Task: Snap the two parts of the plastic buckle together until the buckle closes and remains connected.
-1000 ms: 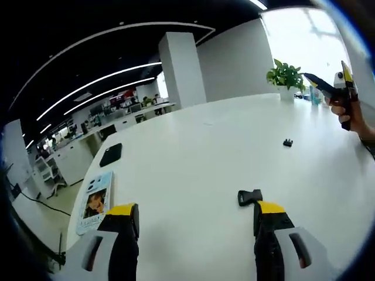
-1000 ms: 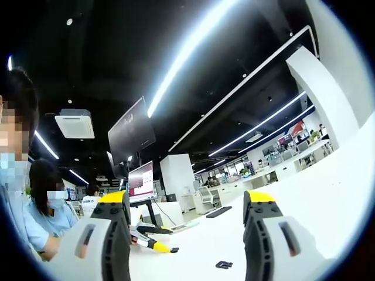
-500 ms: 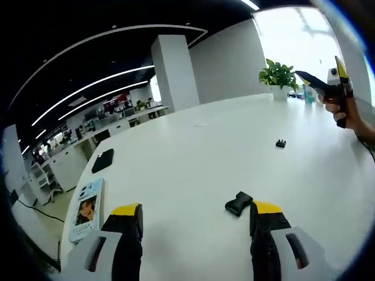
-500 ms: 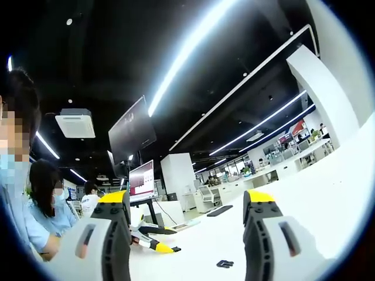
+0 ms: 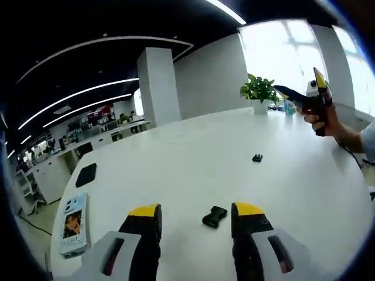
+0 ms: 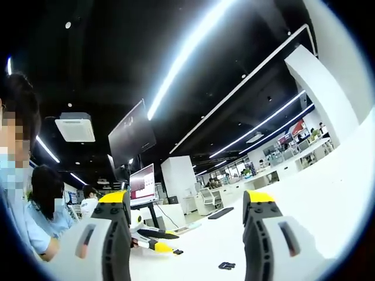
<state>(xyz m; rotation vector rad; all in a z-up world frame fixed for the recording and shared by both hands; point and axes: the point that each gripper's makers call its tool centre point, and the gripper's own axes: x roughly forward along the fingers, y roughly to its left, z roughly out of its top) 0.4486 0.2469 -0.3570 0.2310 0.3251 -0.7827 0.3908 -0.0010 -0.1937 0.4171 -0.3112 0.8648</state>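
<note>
On the white round table (image 5: 176,158), the left gripper (image 5: 195,218), jaws spread, frames the larger black plastic buckle part (image 5: 215,216), the small black buckle piece (image 5: 256,157) lying well beyond, while the right gripper (image 6: 189,206), likewise spread, tilts toward the ceiling above one black piece (image 6: 226,266).

Daylight floods in through the large bright windows (image 5: 293,52), overexposed to plain white, and glares off the glossy white worktop (image 5: 187,158). Long white ceiling light strips (image 6: 193,50) cut across a dark ceiling. Fisheye bending curves straight lines near both views' edges; distant parts look soft.
</note>
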